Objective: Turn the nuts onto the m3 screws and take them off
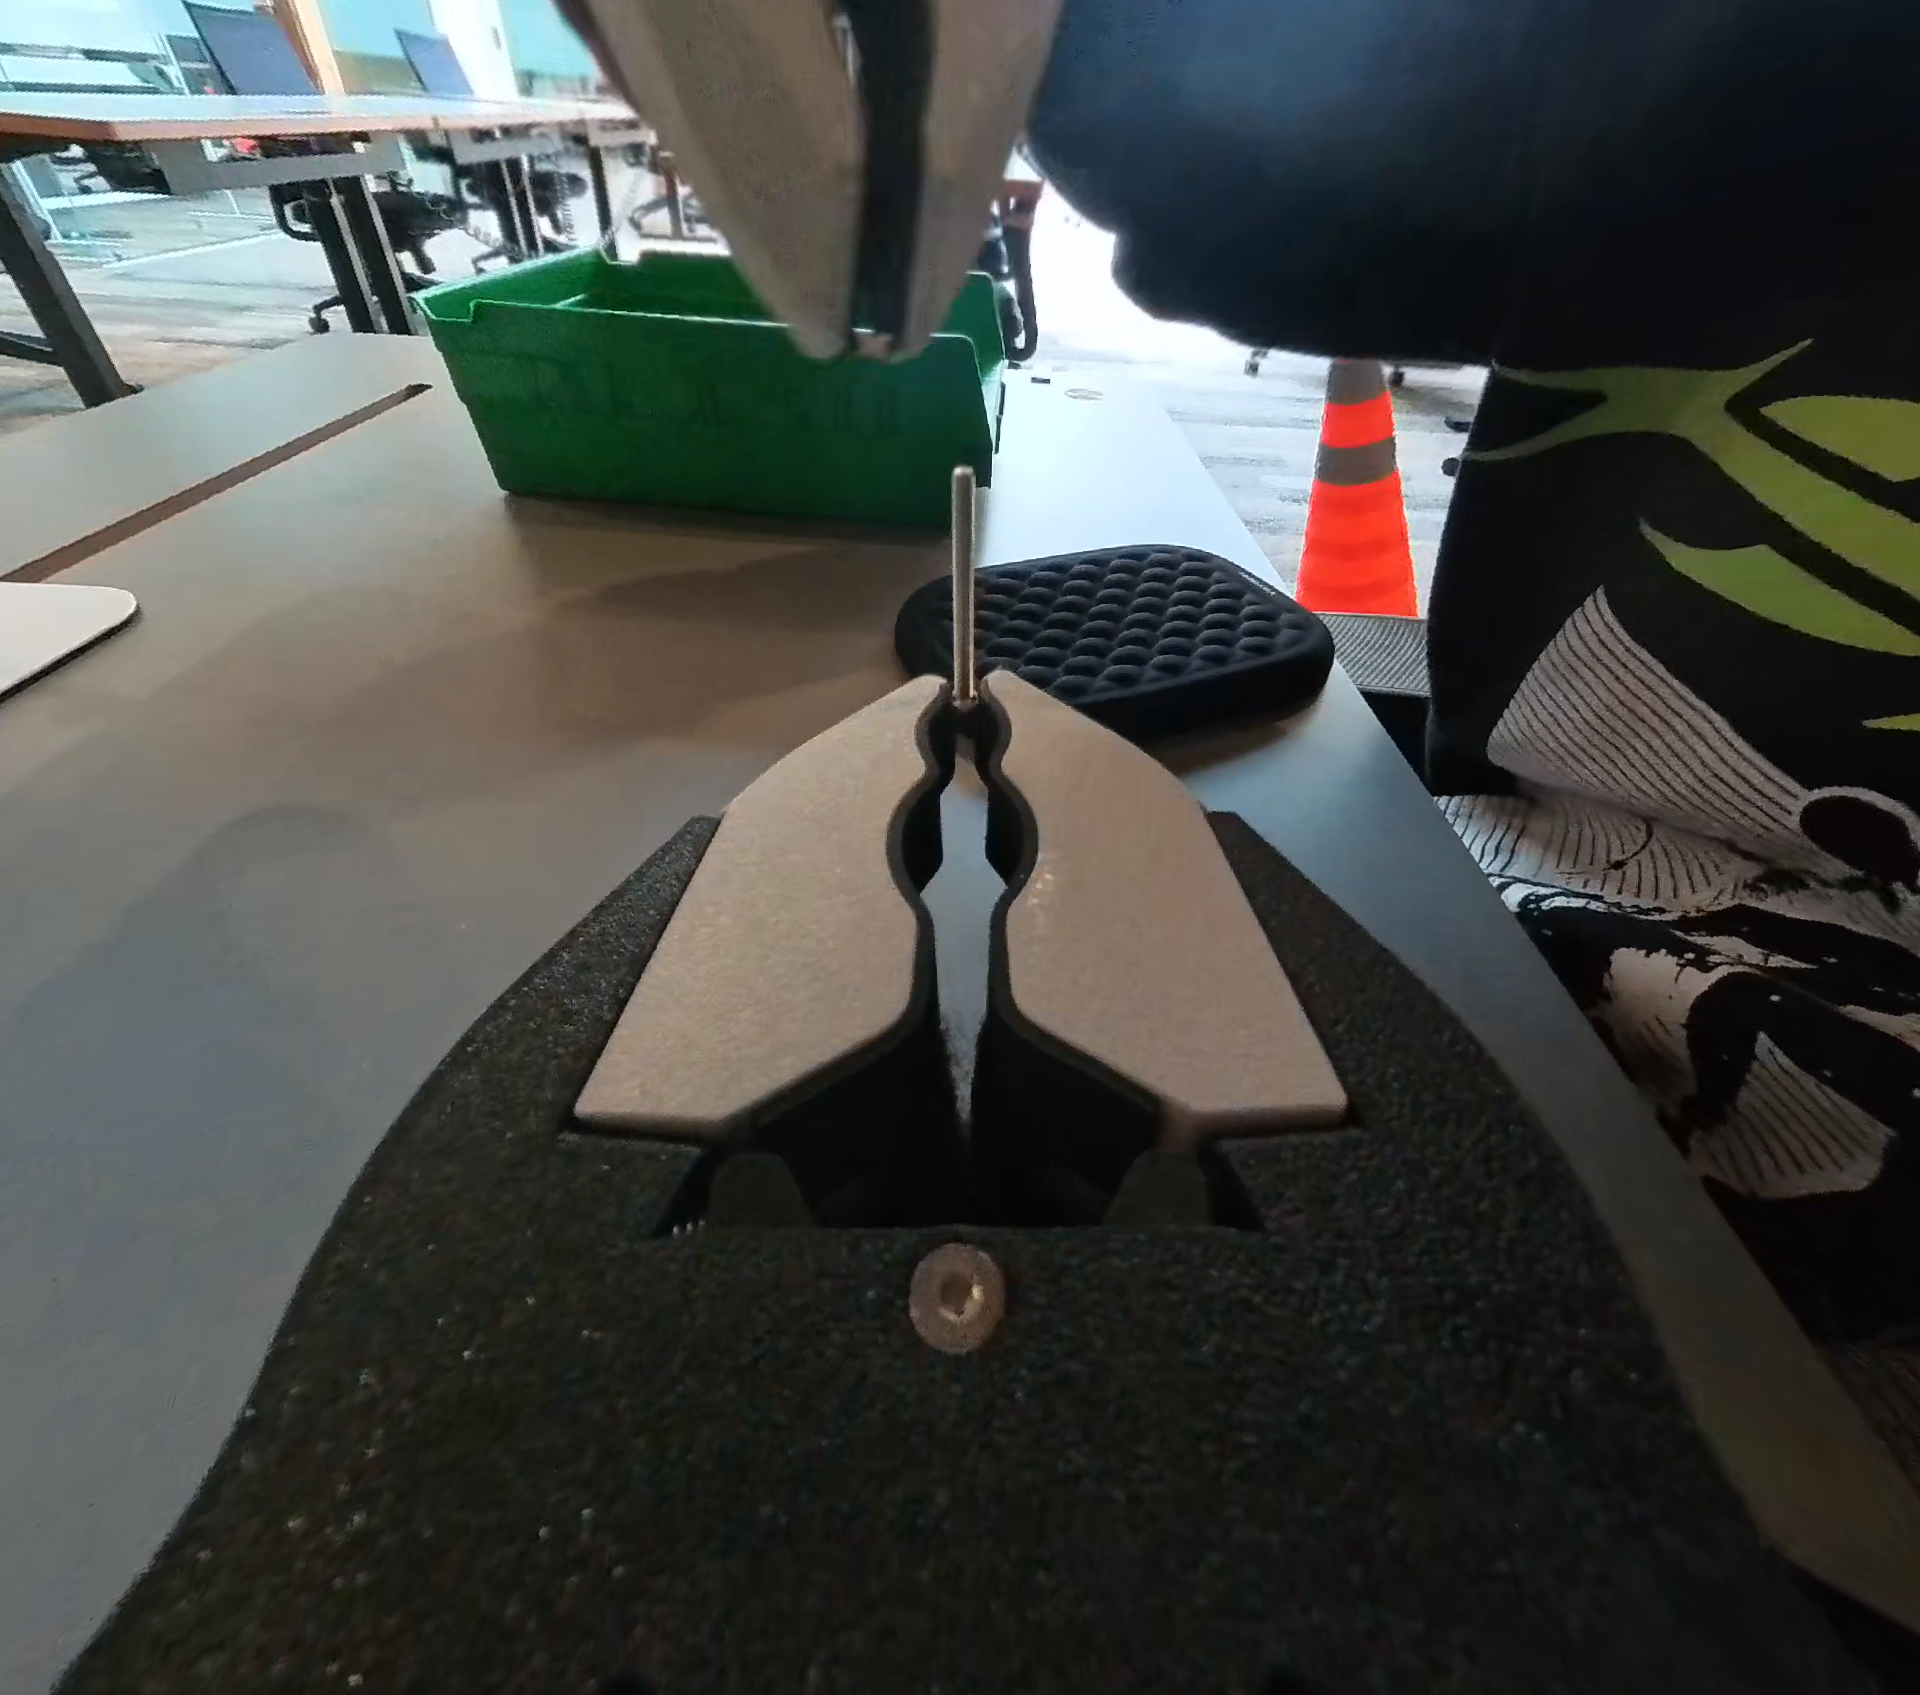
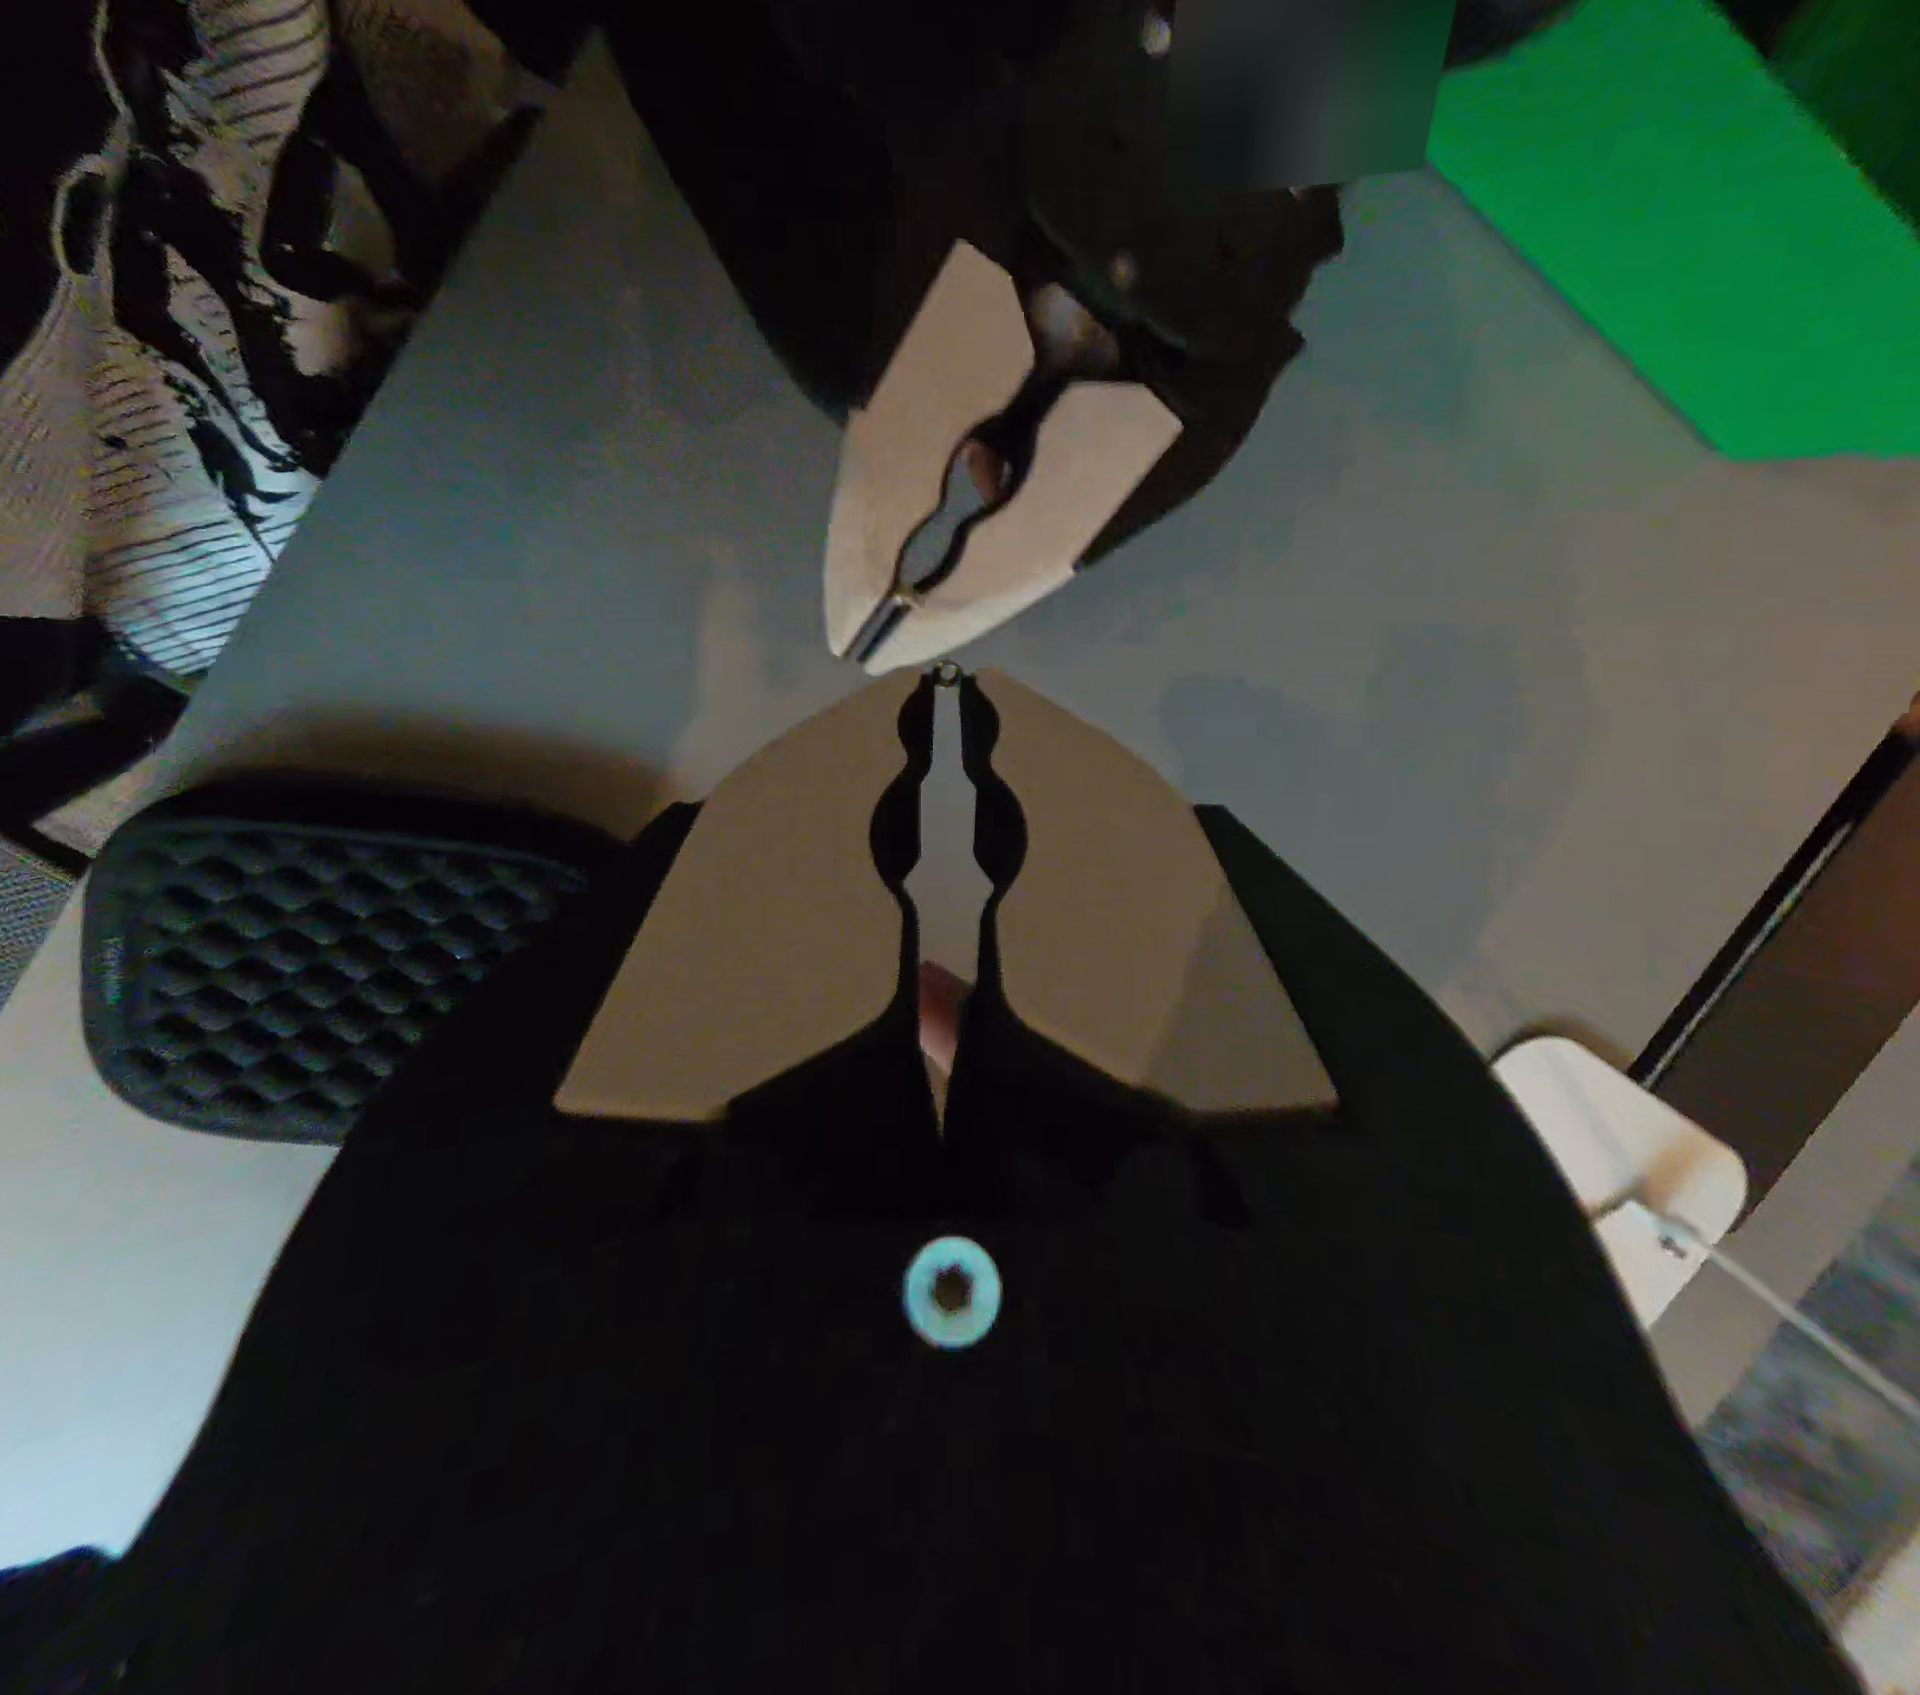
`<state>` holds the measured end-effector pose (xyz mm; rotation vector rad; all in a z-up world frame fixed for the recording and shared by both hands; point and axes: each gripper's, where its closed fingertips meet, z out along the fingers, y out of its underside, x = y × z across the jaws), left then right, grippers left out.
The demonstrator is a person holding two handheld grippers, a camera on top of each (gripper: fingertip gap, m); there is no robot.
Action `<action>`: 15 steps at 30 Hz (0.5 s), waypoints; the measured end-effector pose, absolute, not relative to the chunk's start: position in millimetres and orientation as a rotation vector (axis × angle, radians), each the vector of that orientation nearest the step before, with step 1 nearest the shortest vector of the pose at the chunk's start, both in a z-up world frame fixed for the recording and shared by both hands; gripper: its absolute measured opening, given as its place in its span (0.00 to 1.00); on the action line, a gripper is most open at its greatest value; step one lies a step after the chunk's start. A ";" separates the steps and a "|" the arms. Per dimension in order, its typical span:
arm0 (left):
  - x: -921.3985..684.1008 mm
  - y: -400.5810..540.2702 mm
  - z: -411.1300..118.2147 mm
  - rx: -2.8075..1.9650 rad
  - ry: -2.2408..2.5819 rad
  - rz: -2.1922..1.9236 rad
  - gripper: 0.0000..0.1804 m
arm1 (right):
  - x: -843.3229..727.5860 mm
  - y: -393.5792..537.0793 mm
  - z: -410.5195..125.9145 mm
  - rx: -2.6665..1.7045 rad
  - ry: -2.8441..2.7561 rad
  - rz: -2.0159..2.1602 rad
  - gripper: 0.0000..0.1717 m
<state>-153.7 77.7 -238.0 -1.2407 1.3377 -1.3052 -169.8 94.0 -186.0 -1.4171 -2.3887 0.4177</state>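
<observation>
Nearest the lens in the left wrist view, the left gripper [image 1: 964,689] has its grey fingertips pressed onto the lower end of a thin silver screw [image 1: 962,580], which stands upright out of the tips, its free end bare. Above it, the right gripper [image 1: 871,341] points down from the top of that view, held by a person's dark sleeve [image 1: 1455,87]; its tips are nearly together and pinch something small that this view does not make clear, and they hang above the screw's top, apart from it. From the right wrist view the same pair is seen end on: the right gripper [image 2: 945,675] pinches a tiny ring-shaped nut [image 2: 947,673] at its very tips, and the left gripper [image 2: 878,632] lies just beyond, with the screw [image 2: 871,629] as a bright sliver between its fingers. Nut and screw tip sit close together there, but whether they touch cannot be told. A green bin [image 1: 707,409] stands on the grey table [image 1: 364,710] behind the screw. A black dimpled pad [image 1: 1132,637] lies just right of the left gripper, at the table's edge. An orange cone [image 1: 1356,492] stands on the floor beyond the table.
</observation>
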 end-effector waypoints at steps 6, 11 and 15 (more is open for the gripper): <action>-153.1 76.7 -238.5 -1.239 1.346 -1.304 0.01 | -178.5 85.8 -193.1 -1.374 -2.468 0.319 0.02; -152.4 75.9 -239.6 -1.240 1.357 -1.297 0.01 | -179.8 85.5 -194.5 -1.379 -2.493 0.308 0.02; -152.7 76.0 -239.3 -1.238 1.356 -1.299 0.01 | -177.4 84.3 -195.4 -1.391 -2.520 0.288 0.02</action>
